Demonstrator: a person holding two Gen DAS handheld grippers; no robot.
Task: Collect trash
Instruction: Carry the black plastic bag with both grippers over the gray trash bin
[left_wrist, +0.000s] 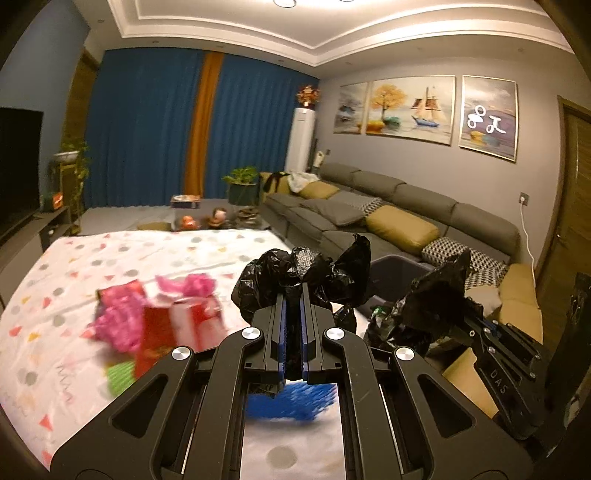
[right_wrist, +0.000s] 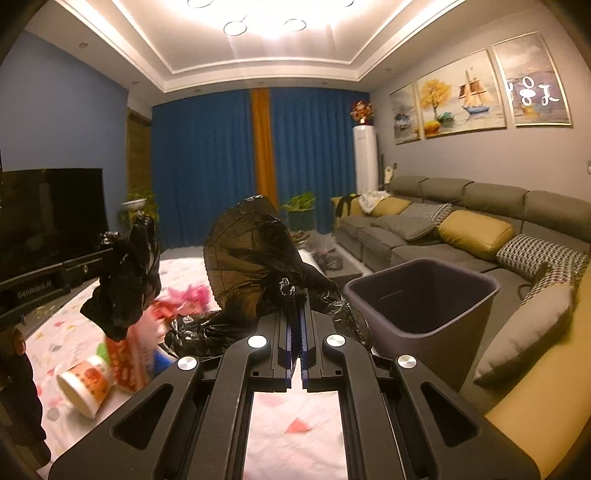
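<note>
A black trash bag (left_wrist: 303, 271) is held up above the table between both grippers. My left gripper (left_wrist: 294, 290) is shut on one crumpled edge of it. My right gripper (right_wrist: 297, 295) is shut on the other edge of the bag (right_wrist: 251, 258), and it also shows at the right of the left wrist view as the right gripper (left_wrist: 474, 325). Below the bag, trash lies on the table: pink and red wrappers (left_wrist: 159, 321), a blue item (left_wrist: 295, 402), a red packet (right_wrist: 129, 362) and a white cup (right_wrist: 86, 380) on its side.
A dark grey bin (right_wrist: 421, 295) stands just right of the bag, between the table and a long grey sofa (right_wrist: 461, 236). The table wears a white patterned cloth (left_wrist: 74, 280). A TV (right_wrist: 48, 214) on a low cabinet is at the left.
</note>
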